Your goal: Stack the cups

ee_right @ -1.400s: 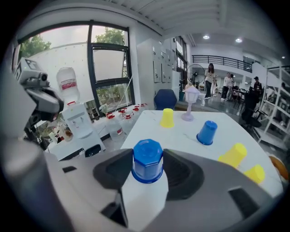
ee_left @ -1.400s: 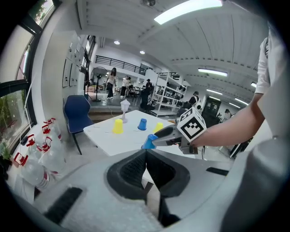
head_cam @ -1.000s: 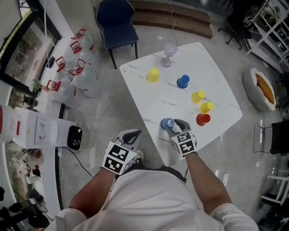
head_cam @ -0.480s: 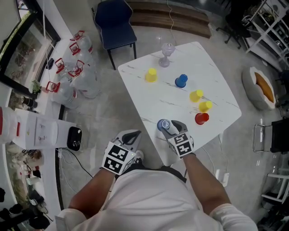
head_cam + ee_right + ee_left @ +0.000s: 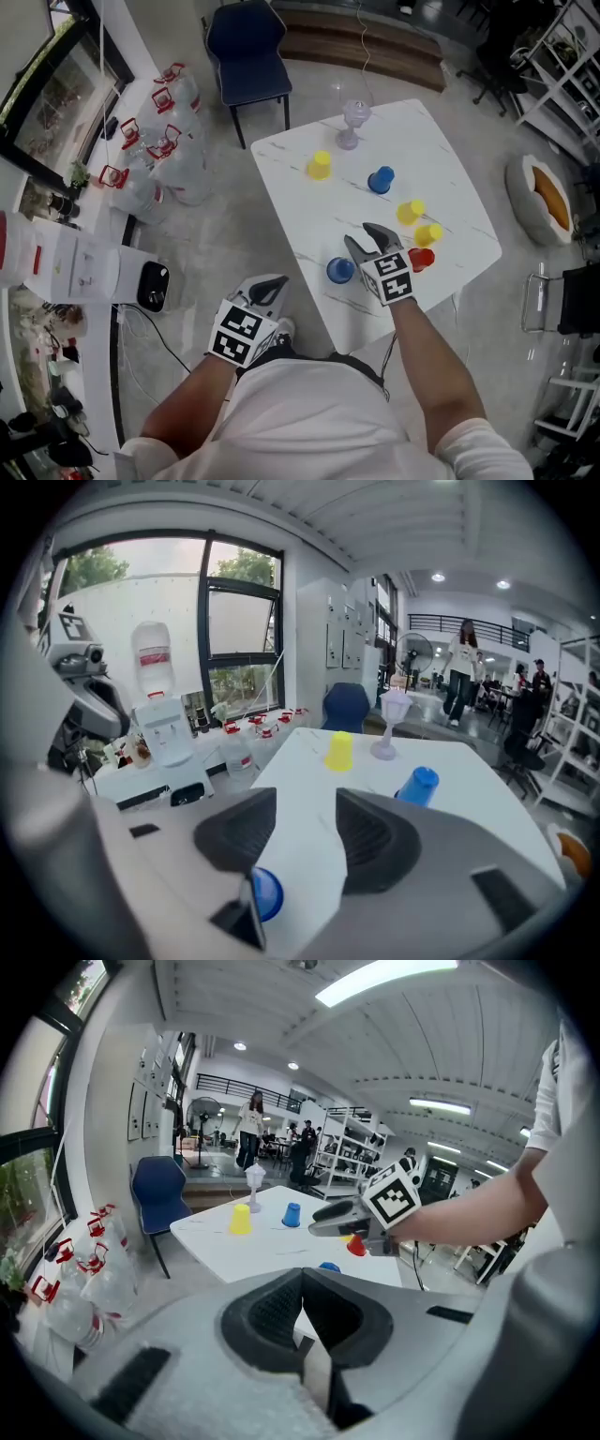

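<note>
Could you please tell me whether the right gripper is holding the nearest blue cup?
No, the right gripper's jaws, which have just been closing somewhat, stand apart with nothing between them, and that blue cup sits on the table.

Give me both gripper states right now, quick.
Left gripper: shut, empty.
Right gripper: open, nothing between its jaws, which have just been closing somewhat.

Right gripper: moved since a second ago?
Yes. The right gripper left the near blue cup and is further in over the table. Jaws just closed slightly, nothing between.
</note>
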`<state>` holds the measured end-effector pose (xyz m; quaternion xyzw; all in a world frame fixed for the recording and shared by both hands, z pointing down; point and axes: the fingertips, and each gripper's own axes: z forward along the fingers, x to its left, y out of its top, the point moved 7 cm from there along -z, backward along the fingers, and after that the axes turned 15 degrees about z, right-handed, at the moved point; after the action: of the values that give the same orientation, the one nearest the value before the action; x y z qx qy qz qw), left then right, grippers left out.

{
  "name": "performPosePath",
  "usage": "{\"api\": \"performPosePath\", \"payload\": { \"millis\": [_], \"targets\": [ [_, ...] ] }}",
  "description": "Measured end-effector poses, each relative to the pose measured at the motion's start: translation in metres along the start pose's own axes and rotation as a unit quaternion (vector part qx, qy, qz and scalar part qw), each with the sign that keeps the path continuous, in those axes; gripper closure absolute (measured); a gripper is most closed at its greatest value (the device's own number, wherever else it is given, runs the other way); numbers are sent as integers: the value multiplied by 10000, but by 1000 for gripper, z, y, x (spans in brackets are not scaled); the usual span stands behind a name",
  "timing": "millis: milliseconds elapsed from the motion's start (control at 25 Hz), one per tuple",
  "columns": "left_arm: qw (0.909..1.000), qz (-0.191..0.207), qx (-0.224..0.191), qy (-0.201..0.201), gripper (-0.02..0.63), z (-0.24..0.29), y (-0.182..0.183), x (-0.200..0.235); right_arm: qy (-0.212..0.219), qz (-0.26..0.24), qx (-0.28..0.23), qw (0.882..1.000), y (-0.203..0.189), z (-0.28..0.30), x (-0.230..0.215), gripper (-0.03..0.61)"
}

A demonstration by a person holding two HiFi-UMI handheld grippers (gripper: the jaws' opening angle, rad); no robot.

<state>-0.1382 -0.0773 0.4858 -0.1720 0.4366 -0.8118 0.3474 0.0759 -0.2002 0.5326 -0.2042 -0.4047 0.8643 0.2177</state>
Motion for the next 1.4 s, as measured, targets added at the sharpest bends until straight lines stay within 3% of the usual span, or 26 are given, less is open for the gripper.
{"api": "performPosePath", "payload": {
  "millis": [240, 560, 760, 1160, 1240, 1400],
  "targets": [
    [9994, -140, 118, 287, 604, -4, -5, 6, 71, -460, 156, 9988, 46, 63, -26, 373],
    [9967, -423, 181, 662, 604, -12, -5, 17, 82, -244, 353, 9990, 84, 146, -38, 360],
    [9952, -548, 323, 744, 604, -19, -17, 15, 10, -324, 597, 9977, 94, 185, -44, 308],
    [9922, -686, 513, 903, 604, -33, -37, 20, -72, -655, 859, 9941, 96, 220, -51, 314],
    [9921, -670, 553, 908, 604, -35, -39, 20, -91, -748, 901, 9931, 94, 222, -51, 359],
    [9927, -630, 579, 849, 604, -35, -40, 21, -114, -726, 788, 9942, 95, 214, -49, 368]
  ]
}}
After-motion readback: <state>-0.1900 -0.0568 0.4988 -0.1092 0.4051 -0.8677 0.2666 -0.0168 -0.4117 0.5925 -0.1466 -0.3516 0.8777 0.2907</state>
